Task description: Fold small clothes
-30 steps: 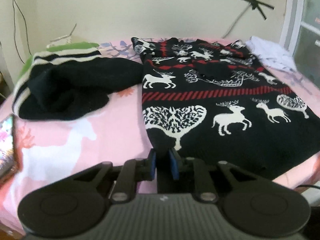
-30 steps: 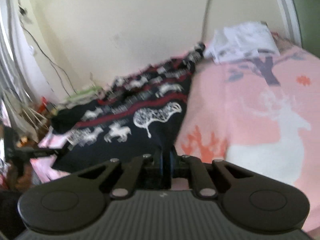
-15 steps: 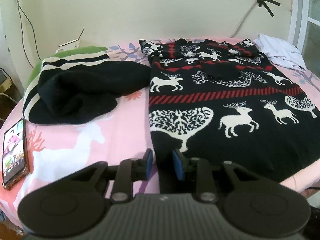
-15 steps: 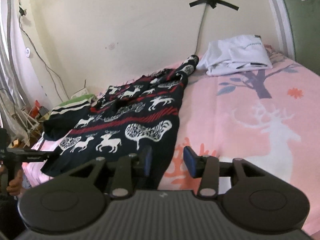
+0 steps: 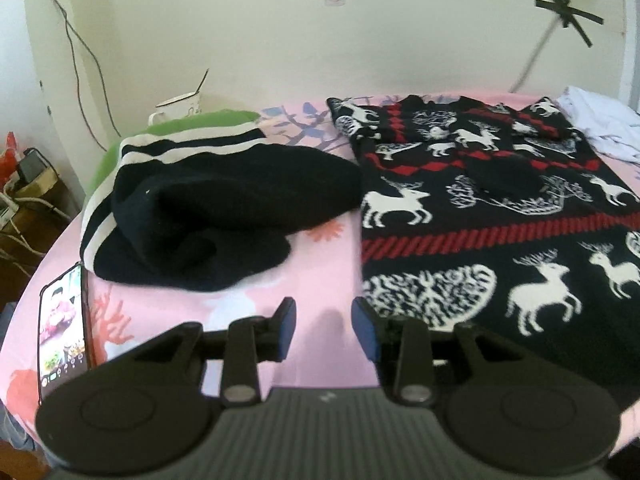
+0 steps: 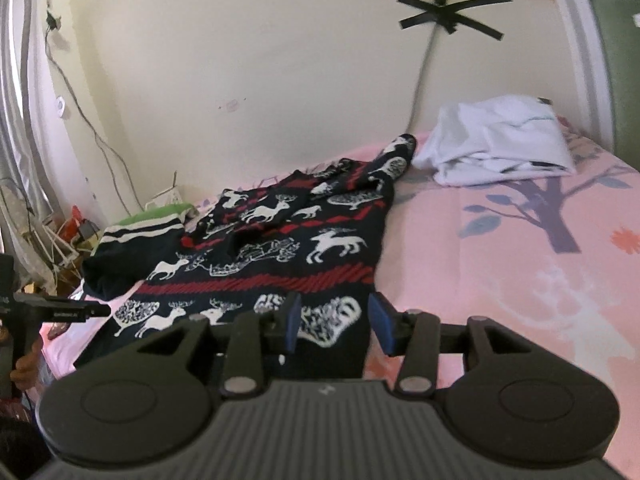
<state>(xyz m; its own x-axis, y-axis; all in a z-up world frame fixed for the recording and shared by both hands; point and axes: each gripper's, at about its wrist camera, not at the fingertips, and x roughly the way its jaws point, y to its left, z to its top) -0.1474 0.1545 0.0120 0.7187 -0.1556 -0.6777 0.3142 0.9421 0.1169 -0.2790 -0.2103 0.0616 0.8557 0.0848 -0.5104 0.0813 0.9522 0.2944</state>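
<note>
A reindeer sweater (image 5: 500, 216) lies spread flat along the bed's (image 5: 320, 280) near edge. Left tongs (image 5: 323, 330) gape empty over pink sheet beside its hem corner. Right tongs (image 6: 334, 322) gape empty above the hem's other corner.

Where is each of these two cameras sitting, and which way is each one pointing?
Left wrist view: sits on the left tongs, looking along its open fingers across the pink bed at the reindeer sweater and the black striped garment; a phone lies at left.
Right wrist view: sits on the right tongs, open over the sweater's hem, facing the wall; the person's left hand shows at the left edge.
Shared: the sweater, the striped garment, and the white clothes.
</note>
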